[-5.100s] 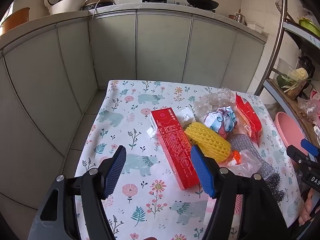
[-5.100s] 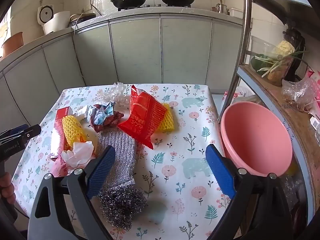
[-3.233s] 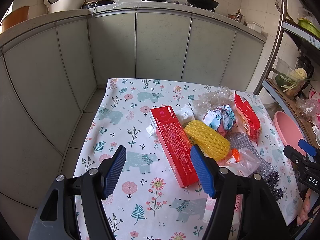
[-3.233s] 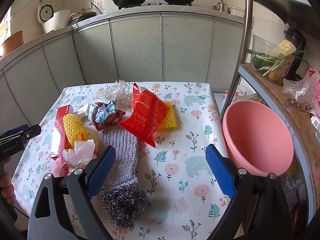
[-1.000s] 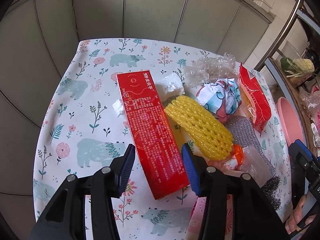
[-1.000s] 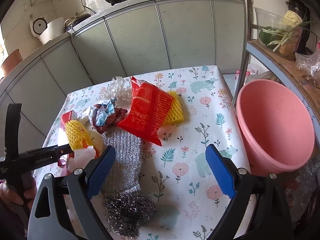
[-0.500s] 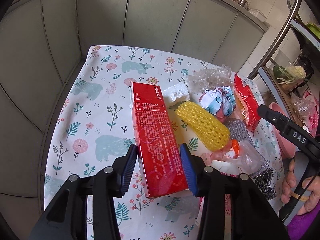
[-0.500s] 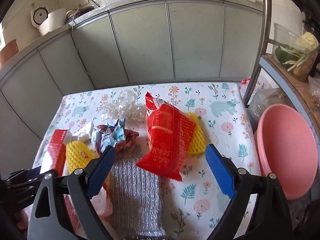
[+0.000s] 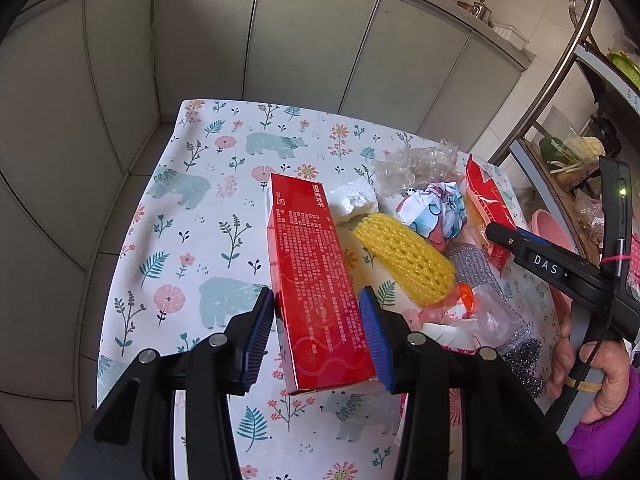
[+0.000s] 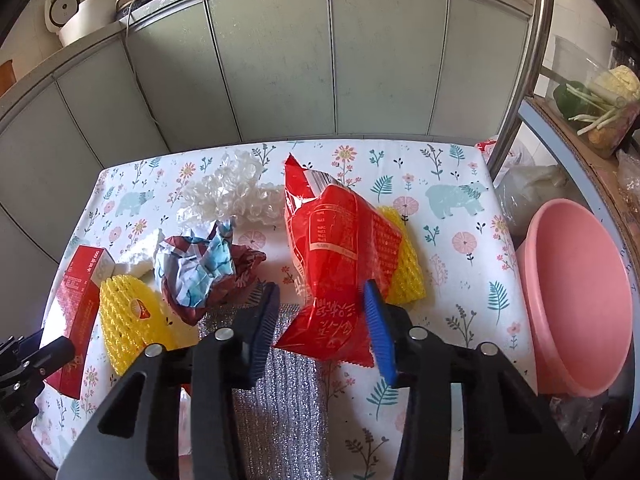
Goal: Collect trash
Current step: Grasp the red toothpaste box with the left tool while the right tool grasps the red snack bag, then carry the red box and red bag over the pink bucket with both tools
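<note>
Floral-cloth table, red box, yellow foam net, crumpled paper, red bag

Legible lettering was scarce. The body of the right gripper, seen from the left wrist camera, carried a label in white capitals reading "DAS" at its visible part; whether more followed could not be told. The red box bore a white heading beginning "999" followed by Chinese characters, and dense small print too fine to read. The red snack bag showed white Chinese characters and a printed table, neither legible.
</note>
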The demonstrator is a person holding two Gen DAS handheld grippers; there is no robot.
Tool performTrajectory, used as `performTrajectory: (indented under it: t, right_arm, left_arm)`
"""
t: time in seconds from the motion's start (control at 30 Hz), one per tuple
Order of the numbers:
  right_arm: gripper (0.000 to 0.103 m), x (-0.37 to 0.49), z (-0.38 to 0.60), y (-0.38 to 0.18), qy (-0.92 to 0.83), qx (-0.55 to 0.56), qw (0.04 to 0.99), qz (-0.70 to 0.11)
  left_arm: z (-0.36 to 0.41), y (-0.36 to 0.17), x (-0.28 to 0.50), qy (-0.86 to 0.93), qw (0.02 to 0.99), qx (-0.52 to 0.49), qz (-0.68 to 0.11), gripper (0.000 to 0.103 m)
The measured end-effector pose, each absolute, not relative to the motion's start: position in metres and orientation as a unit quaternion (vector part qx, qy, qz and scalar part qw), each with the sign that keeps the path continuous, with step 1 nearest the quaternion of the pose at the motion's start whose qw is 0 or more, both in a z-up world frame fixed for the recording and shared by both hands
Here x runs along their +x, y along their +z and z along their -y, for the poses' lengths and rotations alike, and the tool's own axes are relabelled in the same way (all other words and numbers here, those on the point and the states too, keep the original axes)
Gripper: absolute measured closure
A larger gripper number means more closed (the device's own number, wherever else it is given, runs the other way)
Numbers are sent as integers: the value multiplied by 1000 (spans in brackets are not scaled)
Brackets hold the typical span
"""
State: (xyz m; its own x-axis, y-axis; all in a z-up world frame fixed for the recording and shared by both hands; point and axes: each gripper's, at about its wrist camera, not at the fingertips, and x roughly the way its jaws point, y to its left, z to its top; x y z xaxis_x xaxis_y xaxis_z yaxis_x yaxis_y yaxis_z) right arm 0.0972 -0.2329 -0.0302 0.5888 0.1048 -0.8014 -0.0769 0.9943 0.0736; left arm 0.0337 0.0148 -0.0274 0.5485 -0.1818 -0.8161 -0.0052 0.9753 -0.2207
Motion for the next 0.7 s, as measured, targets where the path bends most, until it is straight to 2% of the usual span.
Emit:
performTrajectory:
  t: [0.07, 0.47, 0.7]
  right_arm:
    - [69, 96, 233, -28, 50, 16, 893, -447]
    - [90, 81, 242, -16, 69, 42, 899, -430]
    - [92, 59, 252, 1, 98, 64, 906, -408]
  left_arm:
    - [-15, -27, 34, -50, 875, -100, -472, 59]
    - [-12, -17, 27, -51, 881, -95, -460, 60]
    - [-10, -3, 16, -52, 891, -92, -441, 60]
